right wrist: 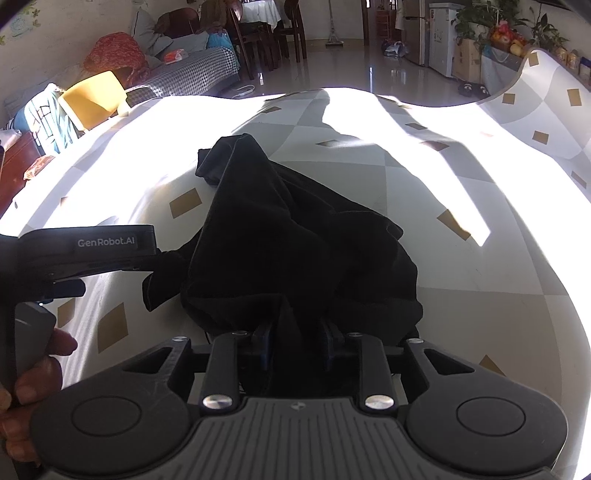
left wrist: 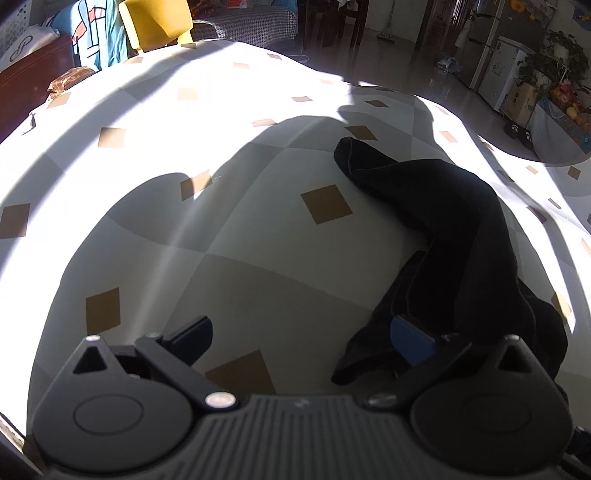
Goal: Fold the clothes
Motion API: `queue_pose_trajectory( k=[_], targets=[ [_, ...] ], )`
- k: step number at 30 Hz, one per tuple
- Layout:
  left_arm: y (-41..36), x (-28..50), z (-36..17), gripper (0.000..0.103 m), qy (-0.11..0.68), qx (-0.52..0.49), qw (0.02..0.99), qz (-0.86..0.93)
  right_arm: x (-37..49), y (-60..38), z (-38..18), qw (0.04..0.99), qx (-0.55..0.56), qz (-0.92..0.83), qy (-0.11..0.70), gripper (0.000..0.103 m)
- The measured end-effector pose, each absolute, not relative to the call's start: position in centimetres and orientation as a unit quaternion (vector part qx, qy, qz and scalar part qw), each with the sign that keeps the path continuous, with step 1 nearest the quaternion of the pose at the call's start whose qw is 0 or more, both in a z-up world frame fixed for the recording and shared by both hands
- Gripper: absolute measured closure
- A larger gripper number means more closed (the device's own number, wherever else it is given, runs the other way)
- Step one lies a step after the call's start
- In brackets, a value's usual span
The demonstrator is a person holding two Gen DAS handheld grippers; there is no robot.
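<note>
A black garment (left wrist: 443, 206) lies crumpled on the tablecloth, one narrow end stretched toward the far side. In the left wrist view my left gripper (left wrist: 303, 336) is open wide, and the cloth's near edge drapes against its right finger (left wrist: 412, 341); the left finger (left wrist: 195, 330) hangs over bare tablecloth. In the right wrist view the black garment (right wrist: 295, 236) bunches up toward my right gripper (right wrist: 297, 341), which is shut on a fold of it. The left gripper's housing (right wrist: 85, 243) shows at the left, held by a hand (right wrist: 37, 369), its tip at the cloth's edge.
The table wears a white and grey checked cloth (left wrist: 258, 229) with tan diamonds, crossed by bright sunlight and shadow. A yellow chair (right wrist: 94, 98) and a sofa (right wrist: 192, 70) stand beyond the far edge. Fridge and plants (right wrist: 476, 33) are at the far right.
</note>
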State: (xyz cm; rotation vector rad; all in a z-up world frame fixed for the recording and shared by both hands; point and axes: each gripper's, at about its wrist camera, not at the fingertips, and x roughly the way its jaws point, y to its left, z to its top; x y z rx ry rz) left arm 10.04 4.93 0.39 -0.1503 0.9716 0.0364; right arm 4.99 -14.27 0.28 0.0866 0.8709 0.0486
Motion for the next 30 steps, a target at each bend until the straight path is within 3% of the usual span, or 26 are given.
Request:
queue_pose_trajectory(
  k=[8,14,24,30],
  targets=[
    [3.0,10.7,0.1,0.000,0.457,-0.046,0.888,-0.026,5.0,-14.8,0.0,0.903,0.050,0.019,0.426,0.078],
    [3.7,10.1,1.4,0.000,0.433,-0.090,0.893,-0.081,5.1,-15.2,-0.1,0.901,0.058,0.017,0.429,0.077],
    [2.9,11.0,-2.0,0.001,0.476,-0.077,0.874,-0.065,5.0,-15.0,-0.2,0.901,0.053,0.017,0.430,0.074],
    [2.4,11.0,-2.8,0.020,0.473,-0.044,0.878,-0.058,5.1,-15.1,-0.5,0.899,0.055,0.019,0.434,0.071]
  ],
)
